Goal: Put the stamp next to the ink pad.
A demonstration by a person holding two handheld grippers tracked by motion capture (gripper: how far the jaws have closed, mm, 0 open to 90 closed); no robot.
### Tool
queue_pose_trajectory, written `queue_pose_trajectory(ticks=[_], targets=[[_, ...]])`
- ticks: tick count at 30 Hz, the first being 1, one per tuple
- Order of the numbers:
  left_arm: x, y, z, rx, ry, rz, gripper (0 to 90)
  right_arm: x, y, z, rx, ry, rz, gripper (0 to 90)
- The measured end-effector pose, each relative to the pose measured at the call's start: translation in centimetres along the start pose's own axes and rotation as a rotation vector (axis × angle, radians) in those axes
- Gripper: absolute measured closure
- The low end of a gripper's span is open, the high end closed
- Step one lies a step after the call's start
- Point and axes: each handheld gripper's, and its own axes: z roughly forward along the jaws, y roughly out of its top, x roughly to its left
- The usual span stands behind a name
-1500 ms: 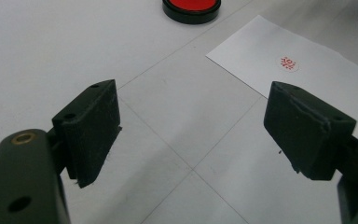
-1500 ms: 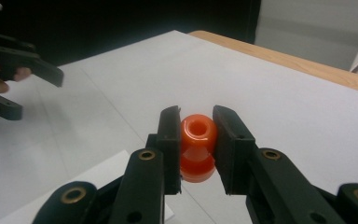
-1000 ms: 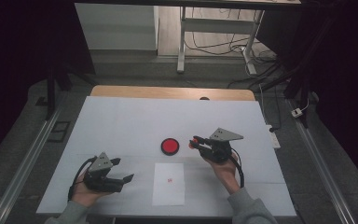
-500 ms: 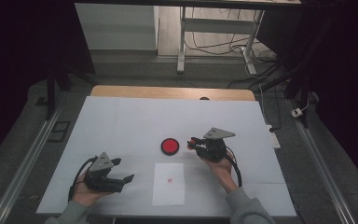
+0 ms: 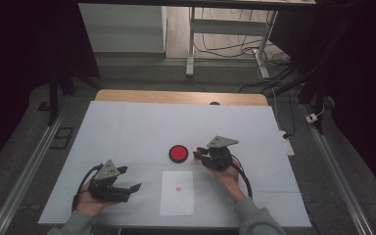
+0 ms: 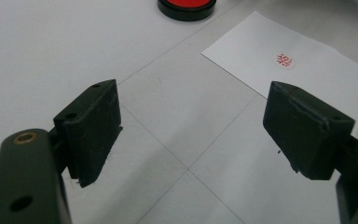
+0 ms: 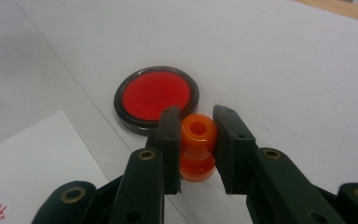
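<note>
Stamp (image 7: 196,148), orange, sits clamped between the two jaws of the right gripper (image 7: 196,135) in the lower centre of the right gripper view; the jaws press on its narrow neck, with its top ring showing above the pads and its wider base below. In the high view the stamp (image 5: 198,152) shows as a small orange-red spot right of centre, at the tip of the right gripper (image 5: 201,153), just beside the ink pad (image 5: 178,153).

Left gripper (image 5: 129,182) rests in the lower left of the high view, held in the left hand (image 5: 92,203). Its jaws stand wide apart with nothing between them; the left gripper view shows bare table (image 6: 51,51) in the gap.

Paper (image 5: 177,193), a white sheet, lies flat in the lower centre of the high view, between the two hands, and bears a small red imprint (image 5: 178,188). The imprint (image 6: 284,59) also appears in the upper right of the left gripper view.

Ink pad, round, red with a dark rim, lies just beyond the paper's far edge. In the right gripper view the ink pad (image 7: 154,95) sits directly beyond the jaw tips, centre frame.
</note>
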Motion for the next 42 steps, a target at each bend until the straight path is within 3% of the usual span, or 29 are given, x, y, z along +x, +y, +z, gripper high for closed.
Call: queue_pose_trajectory(ticks=[14,28,31,36,42], targets=[[0.0,0.0,-0.1,-0.012,-0.002,0.009,19.3,0.5,-0.5,0.9,0.049,0.001,-0.023,71.6],[0.2,-0.1,-0.1,-0.006,0.001,0.004,19.3,0.4,-0.6,0.9,0.046,0.011,-0.017,70.1],[0.2,-0.1,-0.1,-0.006,-0.002,0.004,19.3,0.5,-0.6,0.8,0.048,0.009,-0.015,63.9],[0.2,-0.1,-0.2,-0.01,0.0,0.0,19.3,0.2,-0.4,0.3,-0.013,0.022,0.015,51.2],[0.4,-0.2,-0.2,-0.006,0.01,-0.011,19.4,0.2,0.1,-0.6,-0.048,0.013,0.0,47.1]])
